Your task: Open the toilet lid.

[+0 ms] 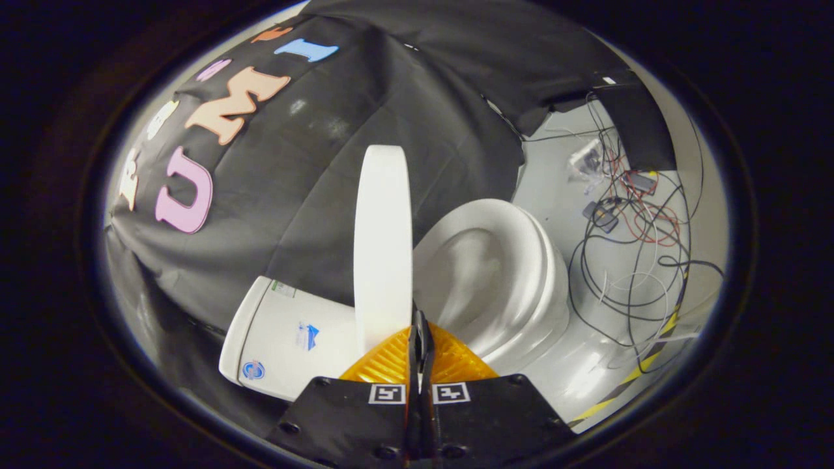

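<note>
Lid (382,247) stands raised edge-on beyond closed fingers (391,361).

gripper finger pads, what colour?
Orange, ribbed finger pads, seen best in the gripper view; gripper fingers closed together at the raised white toilet lid.

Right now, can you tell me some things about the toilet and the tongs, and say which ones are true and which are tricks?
1. The toilet lid is lifted up off the seat. True.
2. The tongs are wide open. False: their orange fingers are closed together, right at the lid's lower edge; I cannot tell whether they pinch it.
3. The toilet seat can be seen beside the lid. True.
4. The floor next to the toilet is covered in toys. False: a tangle of cables lies on it.
5. The white tank sits on the other side of the lid from the seat. True.
</note>
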Motion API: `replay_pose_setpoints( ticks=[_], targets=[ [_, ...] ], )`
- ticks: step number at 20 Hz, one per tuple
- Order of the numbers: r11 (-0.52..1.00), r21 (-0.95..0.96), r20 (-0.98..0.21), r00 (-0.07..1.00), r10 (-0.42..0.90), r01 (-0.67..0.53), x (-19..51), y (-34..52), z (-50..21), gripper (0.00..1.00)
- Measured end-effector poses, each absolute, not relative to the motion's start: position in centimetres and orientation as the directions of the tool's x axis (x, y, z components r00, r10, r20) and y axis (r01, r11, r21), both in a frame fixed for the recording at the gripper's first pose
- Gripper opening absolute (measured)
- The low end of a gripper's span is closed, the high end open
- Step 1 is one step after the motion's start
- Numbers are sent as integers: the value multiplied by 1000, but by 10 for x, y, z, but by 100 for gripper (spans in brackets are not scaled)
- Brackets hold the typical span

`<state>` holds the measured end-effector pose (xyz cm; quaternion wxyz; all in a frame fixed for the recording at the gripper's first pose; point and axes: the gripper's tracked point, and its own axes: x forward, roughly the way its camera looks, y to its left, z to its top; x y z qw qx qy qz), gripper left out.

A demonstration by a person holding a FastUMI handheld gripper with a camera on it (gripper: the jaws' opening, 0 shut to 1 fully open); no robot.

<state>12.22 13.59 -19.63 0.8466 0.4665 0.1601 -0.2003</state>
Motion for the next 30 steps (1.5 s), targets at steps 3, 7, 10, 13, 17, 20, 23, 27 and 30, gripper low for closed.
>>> replay_pose_setpoints(
  ticks=[3,7,10,13,17,20,23,27,30],
  targets=[
    [533,685,-468,861,-200,497,124,141,-185,1],
    [595,636,-466,859,-210,491,129,150,-170,1],
    [641,588,-474,852,-221,494,130,155,-160,1],
    [678,553,-468,854,-229,485,135,161,-148,1],
    [718,510,-458,856,-240,474,139,173,-135,1],
    [742,486,-452,860,-238,461,143,181,-128,1],
    [759,479,-434,871,-231,440,148,189,-118,1],
    [779,473,-410,885,-220,412,154,202,-109,1],
    [796,467,-392,897,-204,385,158,209,-104,1]
  ],
)
